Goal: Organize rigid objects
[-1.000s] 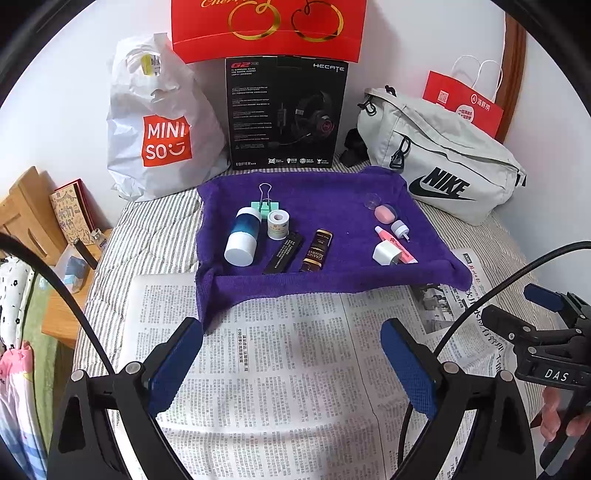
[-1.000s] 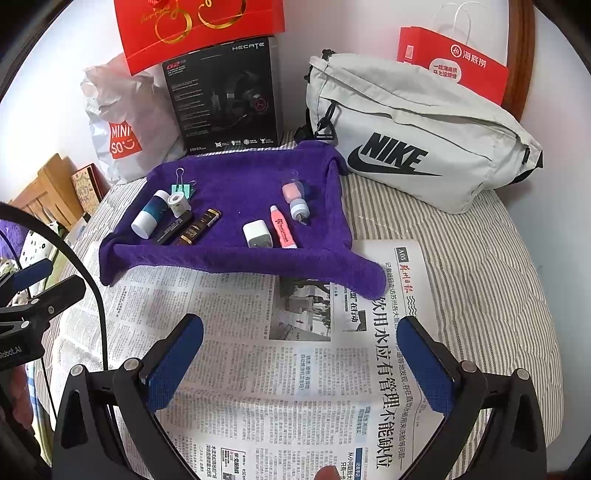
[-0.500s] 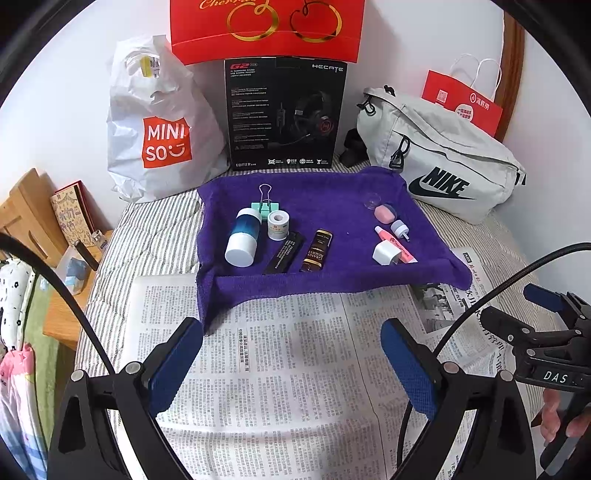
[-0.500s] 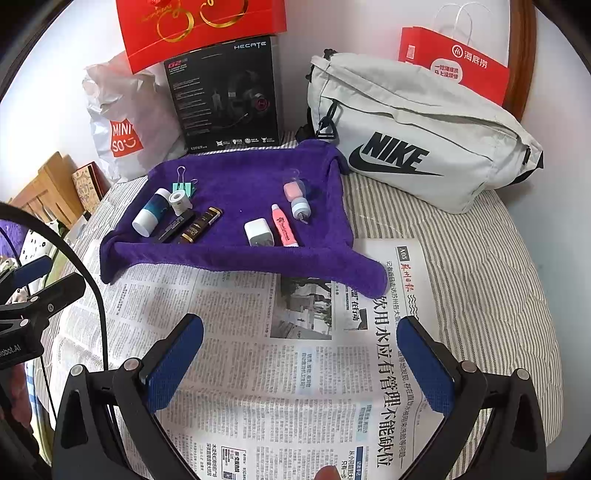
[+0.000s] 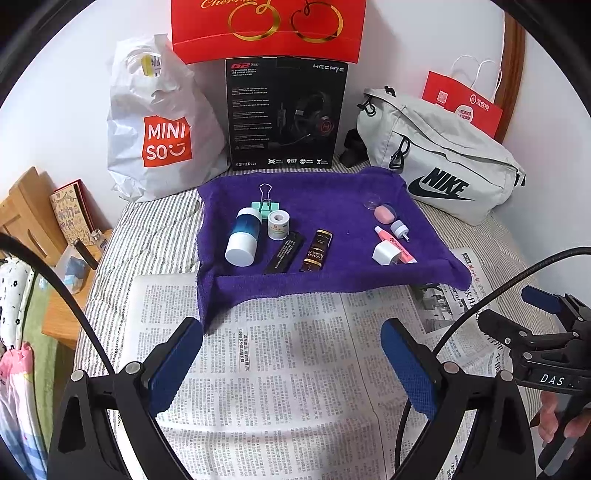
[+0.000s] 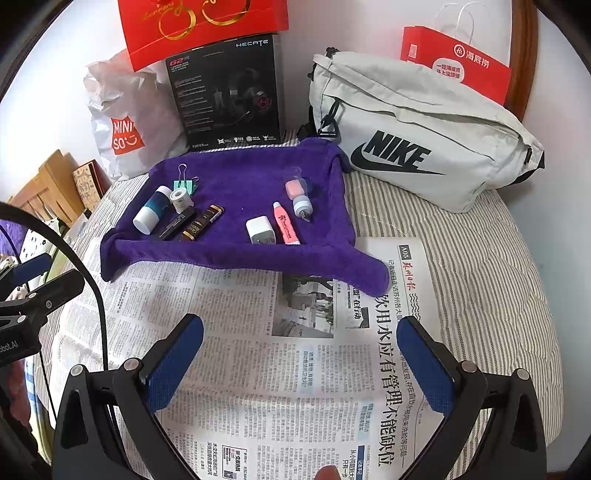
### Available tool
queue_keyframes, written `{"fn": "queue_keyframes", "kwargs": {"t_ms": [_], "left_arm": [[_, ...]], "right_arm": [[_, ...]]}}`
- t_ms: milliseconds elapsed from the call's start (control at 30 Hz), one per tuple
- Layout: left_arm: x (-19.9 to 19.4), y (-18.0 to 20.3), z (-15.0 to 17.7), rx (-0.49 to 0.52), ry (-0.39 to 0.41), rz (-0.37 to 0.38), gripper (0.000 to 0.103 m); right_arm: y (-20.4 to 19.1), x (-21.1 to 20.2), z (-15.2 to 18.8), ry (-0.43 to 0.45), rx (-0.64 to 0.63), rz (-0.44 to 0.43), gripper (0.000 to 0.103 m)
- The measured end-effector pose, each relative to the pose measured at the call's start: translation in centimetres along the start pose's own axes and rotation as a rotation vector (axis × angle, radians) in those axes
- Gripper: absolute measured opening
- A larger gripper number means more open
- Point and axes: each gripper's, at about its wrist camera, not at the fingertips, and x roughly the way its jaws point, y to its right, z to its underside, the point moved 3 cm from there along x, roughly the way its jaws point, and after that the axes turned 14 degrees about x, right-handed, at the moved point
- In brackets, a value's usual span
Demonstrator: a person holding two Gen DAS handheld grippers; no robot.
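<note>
A purple towel (image 5: 325, 199) (image 6: 251, 173) lies on the bed and holds several small items. On its left are a blue-white bottle (image 5: 243, 236) (image 6: 152, 209), a green binder clip (image 5: 265, 205), a tape roll (image 5: 278, 225), a black stick (image 5: 285, 252) and a brown tube (image 5: 317, 251) (image 6: 202, 223). On its right are a pink capsule (image 5: 384, 213), a small dropper bottle (image 5: 399, 229), a pink tube (image 6: 285, 223) and a white charger (image 5: 384, 253) (image 6: 260, 229). My left gripper (image 5: 291, 365) and right gripper (image 6: 300, 365) are open and empty above the newspaper (image 5: 288, 369) (image 6: 280, 350), short of the towel.
Behind the towel stand a white Miniso bag (image 5: 159, 125), a black headset box (image 5: 284, 114) with a red box (image 5: 269, 26) on top, a grey Nike bag (image 6: 417, 133) and a red paper bag (image 6: 454, 62). A wooden bedside stand (image 5: 33, 221) is at the left.
</note>
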Motion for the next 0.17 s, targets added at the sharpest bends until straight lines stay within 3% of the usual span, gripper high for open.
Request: {"fn": "queue_keyframes", "kwargs": {"t_ms": [167], "left_arm": [[-0.14,-0.03,-0.06,-0.001,0.011,-0.002,0.101]], "right_arm": [[-0.11,0.28,0.06,-0.01,-0.006,0.0,0.103]]}}
